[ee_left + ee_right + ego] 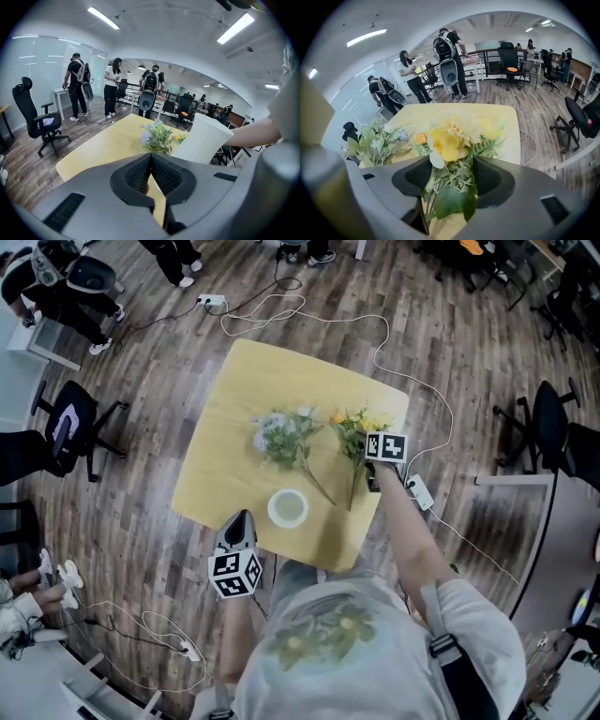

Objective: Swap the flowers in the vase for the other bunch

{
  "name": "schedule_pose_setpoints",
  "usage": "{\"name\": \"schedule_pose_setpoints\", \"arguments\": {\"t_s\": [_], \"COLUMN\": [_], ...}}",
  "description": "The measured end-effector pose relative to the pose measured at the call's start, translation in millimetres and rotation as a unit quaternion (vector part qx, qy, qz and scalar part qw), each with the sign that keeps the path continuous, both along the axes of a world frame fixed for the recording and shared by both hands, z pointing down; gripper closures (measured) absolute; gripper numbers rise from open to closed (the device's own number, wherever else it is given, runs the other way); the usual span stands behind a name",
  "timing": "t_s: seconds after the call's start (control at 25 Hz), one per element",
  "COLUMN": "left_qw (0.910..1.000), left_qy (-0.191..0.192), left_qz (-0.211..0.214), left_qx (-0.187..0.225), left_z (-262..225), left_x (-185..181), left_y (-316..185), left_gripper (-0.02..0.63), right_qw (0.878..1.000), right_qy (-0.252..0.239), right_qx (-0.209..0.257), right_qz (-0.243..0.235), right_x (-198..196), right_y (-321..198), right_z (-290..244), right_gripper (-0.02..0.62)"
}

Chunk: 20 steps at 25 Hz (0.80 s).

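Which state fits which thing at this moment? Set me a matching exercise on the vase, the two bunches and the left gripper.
Things:
1. white vase
2. yellow bunch
3. pale blue bunch
4. left gripper

States:
A. lying on the table, stems between the open jaws of the right gripper
B. jaws together, nothing in them
C. standing upright on the table, no flowers in it
D. lying on the table, no gripper at it

Pairs: 1-C, 2-A, 3-D, 4-B
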<state>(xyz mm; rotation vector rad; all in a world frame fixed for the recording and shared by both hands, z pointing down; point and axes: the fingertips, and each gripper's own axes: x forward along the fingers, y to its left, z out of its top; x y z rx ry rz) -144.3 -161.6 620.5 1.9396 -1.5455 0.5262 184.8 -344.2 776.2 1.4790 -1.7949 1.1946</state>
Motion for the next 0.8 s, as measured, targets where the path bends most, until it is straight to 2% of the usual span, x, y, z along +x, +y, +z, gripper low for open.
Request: {"name": "schedule_pose_setpoints", "arguments": {"t_s": [0.2, 0.32, 0.64, 0.8], "left_qw": [1.0, 1.0, 1.0, 0.9999], "left_qy": [0.0, 0.0, -0.002, -0.004], "left_qz": [-0.003, -0.003, -0.004, -0.007], "left_qx": [-0.001, 0.0, 0.006, 0.012], "left_z": [1.1, 1.7, -3.9, -9.9], "left_x": [-1.3, -3.1, -3.2, -4.4], "left_y": [0.8, 0.7, -0.2, -0.6], "left_gripper": [0.589, 0.589, 0.589, 0.589], "right_qw": [1.0, 1.0, 1.0, 0.998], "right_qy": [-0.015, -0.011, 0.014, 0.026], "right_qx": [-0.021, -0.022, 0.026, 0.064], "right_qz": [0.006, 0.002, -0.007, -0.012], "right_x": [-0.3, -2.1, -2.4, -0.5], "right_y": [-1.8, -1.7, -1.2, -3.0], "right_z": [4.3, 3.4, -10.8, -28.0], "right_gripper": [0.33, 0.37, 0.477, 0.495]}}
